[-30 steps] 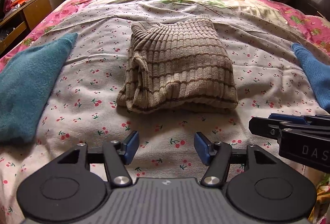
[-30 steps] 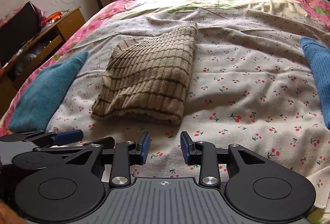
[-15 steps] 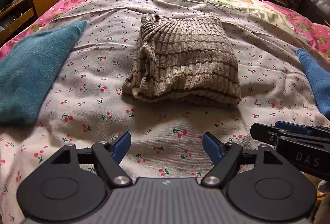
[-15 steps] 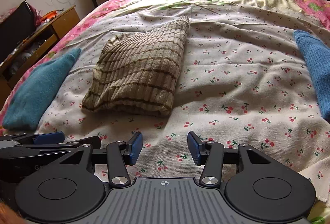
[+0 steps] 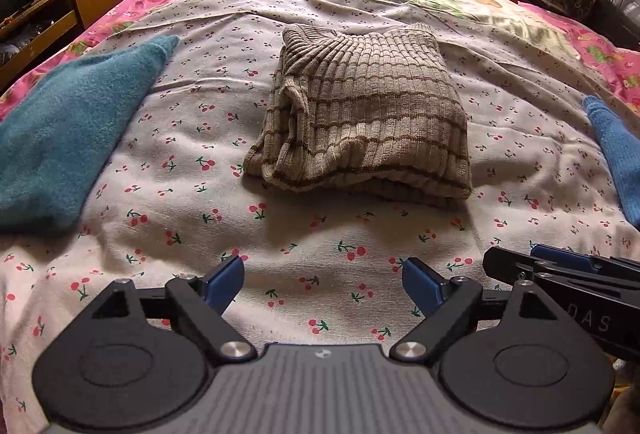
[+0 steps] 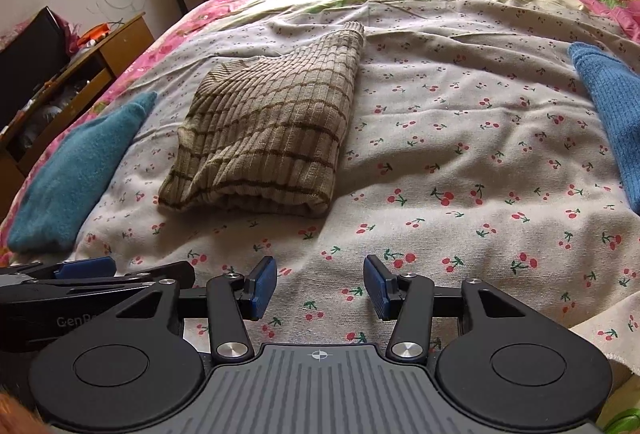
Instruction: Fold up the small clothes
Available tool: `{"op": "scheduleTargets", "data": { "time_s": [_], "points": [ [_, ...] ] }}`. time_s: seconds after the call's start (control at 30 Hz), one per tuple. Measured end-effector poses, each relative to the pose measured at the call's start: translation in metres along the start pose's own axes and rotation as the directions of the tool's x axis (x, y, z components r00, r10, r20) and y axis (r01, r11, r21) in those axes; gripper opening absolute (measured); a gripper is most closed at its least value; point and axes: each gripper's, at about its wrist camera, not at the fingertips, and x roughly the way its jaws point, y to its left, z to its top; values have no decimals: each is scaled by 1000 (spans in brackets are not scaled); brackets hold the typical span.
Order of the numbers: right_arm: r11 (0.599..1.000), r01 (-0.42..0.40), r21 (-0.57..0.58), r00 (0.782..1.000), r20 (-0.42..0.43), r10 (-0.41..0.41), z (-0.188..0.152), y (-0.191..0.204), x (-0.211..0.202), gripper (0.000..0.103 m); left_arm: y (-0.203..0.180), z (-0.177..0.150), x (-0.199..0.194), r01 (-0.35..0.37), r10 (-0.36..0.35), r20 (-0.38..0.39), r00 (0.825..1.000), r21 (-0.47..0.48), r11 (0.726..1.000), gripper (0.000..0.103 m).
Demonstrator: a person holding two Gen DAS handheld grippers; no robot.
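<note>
In the left wrist view a teal cloth (image 5: 68, 130) lies at left, the folded sweater (image 5: 368, 118) at centre on the sheet (image 5: 304, 234), a blue cloth (image 5: 616, 154), possibly knitted, at right, while the left gripper (image 5: 323, 284) and right gripper (image 6: 320, 288) hover released near the bottom edge, holding nothing.

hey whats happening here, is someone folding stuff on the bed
Yes. A person holds two handheld grippers over a bed with a cherry-print sheet. A striped beige sweater lies folded in the middle, and neither gripper touches it. The left gripper and the right gripper are both open and empty, near the bed's front edge. A teal garment lies to the left and a blue garment to the right.
</note>
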Motion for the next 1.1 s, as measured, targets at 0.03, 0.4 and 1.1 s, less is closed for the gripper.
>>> {"op": "scheduleTargets", "data": {
  "time_s": [0.03, 0.4, 1.1],
  "points": [
    [1000, -1, 0, 1000, 0, 1, 0, 0, 0, 48, 0, 0, 0, -4, 4, 0, 1000, -3, 1000, 99],
    [1000, -11, 5, 1000, 6, 10, -2, -1, -2, 48, 8, -2, 4, -3, 2, -14, 1000, -45, 999, 103],
    [1000, -9, -11, 1000, -6, 9, -5, 3, -1, 48, -2, -5, 8, -47, 48, -35, 998, 19, 999, 103]
  ]
}}
